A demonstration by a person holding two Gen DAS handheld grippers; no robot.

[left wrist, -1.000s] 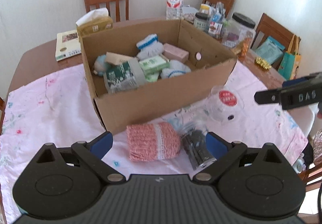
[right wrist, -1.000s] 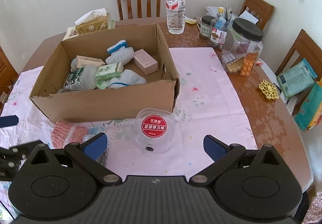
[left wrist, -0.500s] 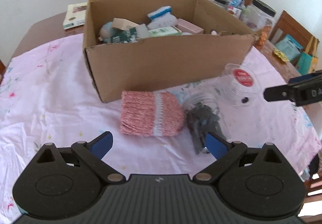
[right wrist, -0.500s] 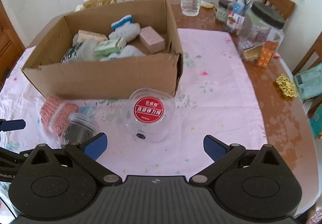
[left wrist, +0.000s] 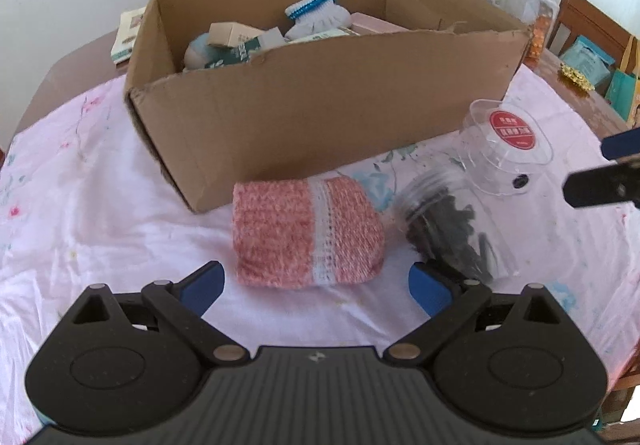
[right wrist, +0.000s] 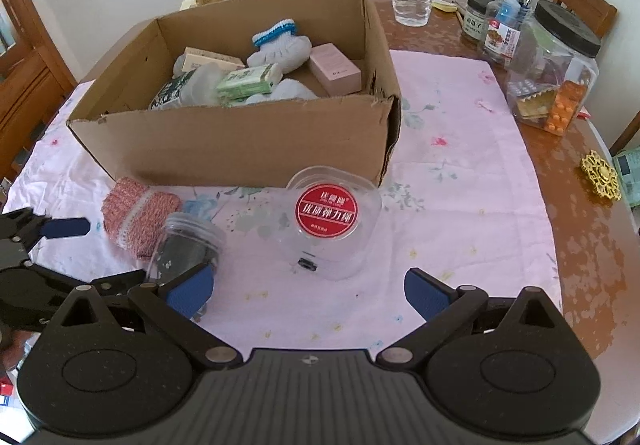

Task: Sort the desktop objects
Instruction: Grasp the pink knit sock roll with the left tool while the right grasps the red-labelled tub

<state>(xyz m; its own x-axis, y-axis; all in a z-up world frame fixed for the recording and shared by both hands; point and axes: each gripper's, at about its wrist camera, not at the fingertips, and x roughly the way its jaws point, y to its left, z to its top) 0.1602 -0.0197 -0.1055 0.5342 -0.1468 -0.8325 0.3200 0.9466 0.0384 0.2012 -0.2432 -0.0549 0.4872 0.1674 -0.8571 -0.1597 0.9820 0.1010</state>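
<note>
Both tongs are spread wide and hold nothing. From the left wrist, my left tongs hang low over the pink-and-white knitted pouch, which lies flat on the pink floral cloth covering the tabletop, just in front of the brown cardboard box. A clear plastic jar of dark clips lies on its side touching the pouch's right edge. I judge the pouch is my pick: I should come straight down, centre it between the pads, and keep my right pad out of the jar so I don't nudge it into rolling.

From the right wrist, my right tongs sit near the clear round tub with the red label, which rests beside the box's front corner. The tub looks wide and slick; I'd grip across its sides gently, then lift it over the box wall into the free space.
</note>
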